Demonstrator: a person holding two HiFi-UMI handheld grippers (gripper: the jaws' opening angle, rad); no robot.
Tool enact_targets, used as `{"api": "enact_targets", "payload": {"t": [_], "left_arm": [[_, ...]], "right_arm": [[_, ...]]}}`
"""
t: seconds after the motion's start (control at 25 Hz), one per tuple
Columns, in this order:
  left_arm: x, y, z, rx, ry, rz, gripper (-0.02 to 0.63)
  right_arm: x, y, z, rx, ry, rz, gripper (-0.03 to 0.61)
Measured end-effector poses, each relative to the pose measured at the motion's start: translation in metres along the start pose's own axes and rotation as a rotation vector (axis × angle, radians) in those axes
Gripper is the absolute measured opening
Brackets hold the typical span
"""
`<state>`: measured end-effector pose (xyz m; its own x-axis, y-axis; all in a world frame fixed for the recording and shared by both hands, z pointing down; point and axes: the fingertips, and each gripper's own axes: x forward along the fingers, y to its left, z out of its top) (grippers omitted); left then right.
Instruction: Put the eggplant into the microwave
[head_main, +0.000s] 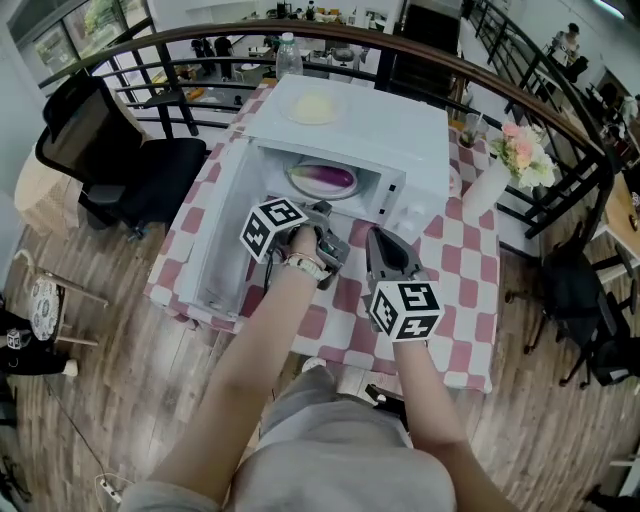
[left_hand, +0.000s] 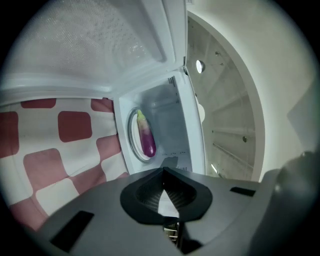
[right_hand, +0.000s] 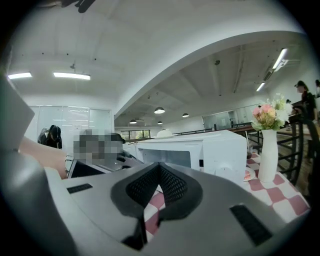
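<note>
The purple eggplant (head_main: 328, 178) lies on the round glass plate (head_main: 300, 186) inside the white microwave (head_main: 400, 130). The microwave's door (head_main: 225, 235) stands swung open to the left. In the left gripper view the eggplant (left_hand: 147, 137) shows in the cavity just beyond the jaws. My left gripper (head_main: 321, 210) (left_hand: 164, 171) hovers in front of the opening, shut and holding nothing. Beside it, my right gripper (head_main: 376, 236) (right_hand: 160, 166) is over the checkered cloth before the microwave (right_hand: 200, 150), jaws together and empty.
A white vase of flowers (head_main: 495, 180) (right_hand: 267, 150) stands right of the microwave. A pale round thing (head_main: 315, 107) lies on the microwave's top and a water bottle (head_main: 288, 55) behind it. A black office chair (head_main: 120, 160) is left of the red-checked table (head_main: 460, 300).
</note>
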<state>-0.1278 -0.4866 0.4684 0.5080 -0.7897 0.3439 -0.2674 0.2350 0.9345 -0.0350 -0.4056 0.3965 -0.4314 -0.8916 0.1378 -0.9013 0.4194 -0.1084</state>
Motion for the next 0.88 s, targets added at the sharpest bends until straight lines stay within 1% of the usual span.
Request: {"api": "enact_targets", "payload": {"t": [0.12, 0.24, 0.36, 0.48, 0.52, 0.6, 0.8, 0.88], "left_arm": [[-0.011, -0.015, -0.005, 0.069, -0.004, -0.038, 0.005], [-0.021, -0.031, -0.011, 0.165, -0.009, -0.082, 0.005], [-0.030, -0.044, -0.018, 0.243, -0.003, -0.133, 0.005], [-0.040, -0.055, -0.022, 0.341, -0.018, -0.171, 0.005], [-0.043, -0.058, -0.022, 0.386, -0.031, -0.180, 0.005], [-0.051, -0.067, -0.023, 0.505, -0.062, -0.195, 0.005], [-0.070, -0.092, -0.039, 0.871, -0.111, -0.209, 0.005], [-0.075, -0.098, -0.048, 0.979, -0.118, -0.219, 0.005]], "right_arm": [[-0.005, 0.003, 0.008, -0.006, 0.002, 0.007, 0.023], [-0.011, 0.004, 0.014, -0.008, 0.003, 0.014, 0.023], [-0.017, 0.005, 0.015, 0.008, 0.006, 0.024, 0.023], [-0.022, 0.006, 0.019, 0.014, 0.003, 0.028, 0.023], [-0.023, 0.006, 0.020, 0.014, 0.002, 0.030, 0.023], [-0.025, 0.009, 0.024, 0.011, -0.001, 0.035, 0.023], [-0.030, 0.013, 0.032, 0.014, -0.012, 0.042, 0.023], [-0.032, 0.014, 0.032, 0.028, -0.010, 0.040, 0.023]]}}
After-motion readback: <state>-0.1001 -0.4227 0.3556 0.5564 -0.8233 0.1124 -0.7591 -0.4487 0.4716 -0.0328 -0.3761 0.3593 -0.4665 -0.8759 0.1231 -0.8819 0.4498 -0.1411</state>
